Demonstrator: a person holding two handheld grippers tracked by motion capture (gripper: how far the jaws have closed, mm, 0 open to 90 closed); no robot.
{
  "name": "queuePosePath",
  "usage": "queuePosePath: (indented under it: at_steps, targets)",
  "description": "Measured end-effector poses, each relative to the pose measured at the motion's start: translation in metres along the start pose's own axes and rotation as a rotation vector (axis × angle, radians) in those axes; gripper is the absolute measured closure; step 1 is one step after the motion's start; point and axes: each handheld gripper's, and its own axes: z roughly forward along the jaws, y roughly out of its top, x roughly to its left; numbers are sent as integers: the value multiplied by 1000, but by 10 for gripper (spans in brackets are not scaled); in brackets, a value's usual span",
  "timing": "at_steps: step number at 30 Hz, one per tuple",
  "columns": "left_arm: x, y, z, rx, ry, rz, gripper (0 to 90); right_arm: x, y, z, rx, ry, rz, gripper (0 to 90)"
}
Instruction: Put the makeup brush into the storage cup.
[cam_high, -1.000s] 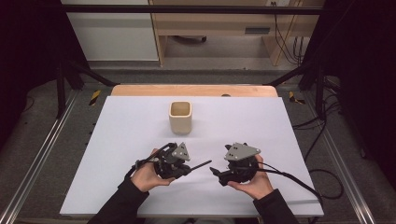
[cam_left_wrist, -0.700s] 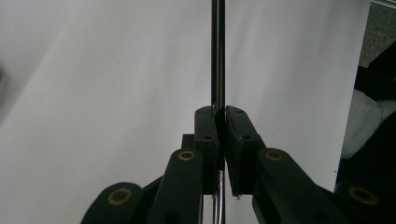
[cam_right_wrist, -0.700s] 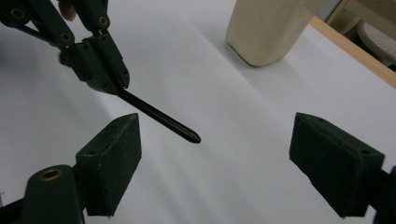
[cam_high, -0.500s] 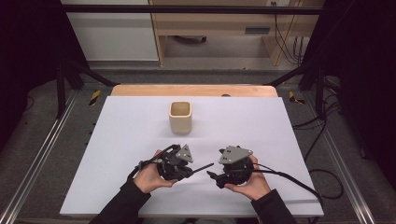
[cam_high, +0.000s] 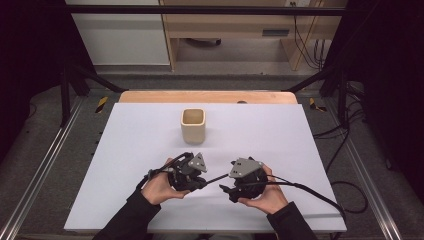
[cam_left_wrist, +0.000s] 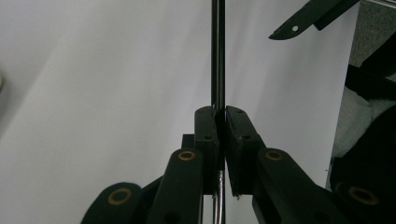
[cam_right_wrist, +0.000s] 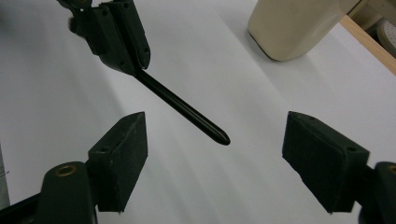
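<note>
A thin black pen (cam_high: 216, 178) (cam_left_wrist: 217, 51) (cam_right_wrist: 184, 107) is clamped in my left gripper (cam_high: 204, 182) (cam_left_wrist: 221, 122), which is shut on it and points it rightward over the white table. Its tip hangs between the wide jaws of my right gripper (cam_high: 225, 190) (cam_right_wrist: 226, 149), which is open and not touching it. A cream square cup (cam_high: 193, 125) (cam_right_wrist: 294, 25) stands upright at the table's middle, beyond both grippers.
The white tabletop (cam_high: 125, 150) has a wooden strip (cam_high: 207, 96) along its far edge. Metal rails (cam_high: 40, 170) run down both sides, and cables (cam_high: 345, 150) lie on the floor at the right.
Both hands have drifted slightly nearer to me and closer together. The pen's tip now lies between the right gripper's jaws.
</note>
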Motion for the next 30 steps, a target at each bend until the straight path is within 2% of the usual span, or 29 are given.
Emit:
queuePosePath:
  at_steps: [3,5,14,20,23,24,25,27,30]
  targets:
    - [1,5,-4,0,2,-1,842,0,3,1,23,-1,-14,234]
    - [0,9,-6,0,-3,6,842,1,7,1,38,-10,-47,250]
    - [-4,15,-5,6,-12,25,842,3,10,2,43,-11,-76,286]
    - [-6,17,0,12,-22,27,842,5,8,5,51,8,-127,364]
    - [-7,18,2,12,-29,27,842,7,7,8,56,37,-144,431]
    - [-8,19,2,13,-30,31,842,7,7,8,56,37,-144,431]
    - [-8,19,3,12,-33,28,842,8,7,9,52,53,-149,480]
    - [-9,20,4,18,-33,31,842,9,6,9,50,64,-150,505]
    - [-9,21,4,22,-38,37,842,9,6,9,52,63,-165,529]
